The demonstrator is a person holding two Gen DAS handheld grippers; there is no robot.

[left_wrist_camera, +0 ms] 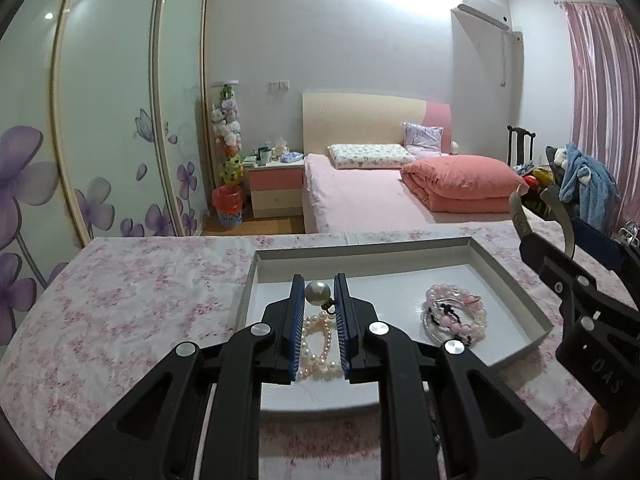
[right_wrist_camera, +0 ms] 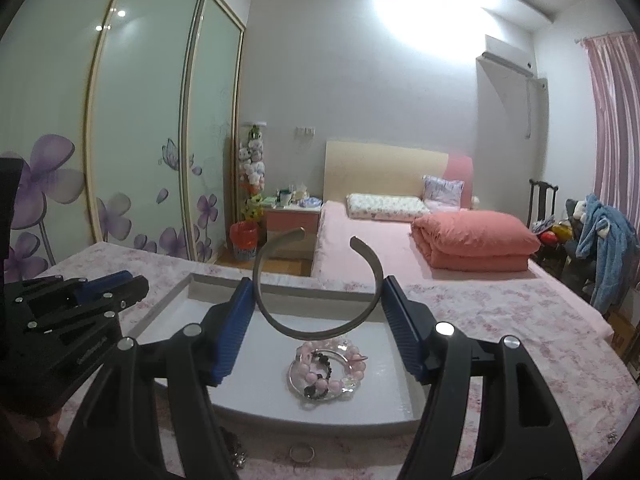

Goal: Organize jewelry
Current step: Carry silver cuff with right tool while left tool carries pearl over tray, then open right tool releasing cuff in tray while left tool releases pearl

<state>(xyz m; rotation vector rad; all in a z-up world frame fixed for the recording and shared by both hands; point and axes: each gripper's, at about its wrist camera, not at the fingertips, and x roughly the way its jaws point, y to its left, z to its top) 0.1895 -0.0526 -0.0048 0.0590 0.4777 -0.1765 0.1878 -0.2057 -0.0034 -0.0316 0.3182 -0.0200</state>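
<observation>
Blue ribbed pads on the left gripper (left_wrist_camera: 319,293) pinch a large pearl (left_wrist_camera: 318,291), held near the fingertips above the near-left part of a shallow white tray (left_wrist_camera: 516,280). A dark fitting hangs from the pearl toward the right pad. Under those fingers a pearl strand (left_wrist_camera: 318,350) lies coiled on the tray floor.

The right gripper (right_wrist_camera: 318,300) stands with its jaws spread wide, the pads pressing the two sides of an open metal cuff bangle (right_wrist_camera: 316,330); the cuff's gap points up and away, its closed curve hanging above the tray (right_wrist_camera: 280,286). Directly below it lies a heap of pink bead bracelets (right_wrist_camera: 328,372), mixed with dark and clear beads.

From the left wrist view the right gripper's black body (left_wrist_camera: 580,292) shows at the right edge, over the tray's right wall, with the cuff's ends poking up. Only the right wrist view shows a small ring (right_wrist_camera: 302,453) on the floral cloth (right_wrist_camera: 500,312) just near of the tray's near wall; only the left view shows the strand.

Between strand and bracelet heap the tray floor is bare white, as is its far strip. Floral cloth spreads wide to the left of the tray.
</observation>
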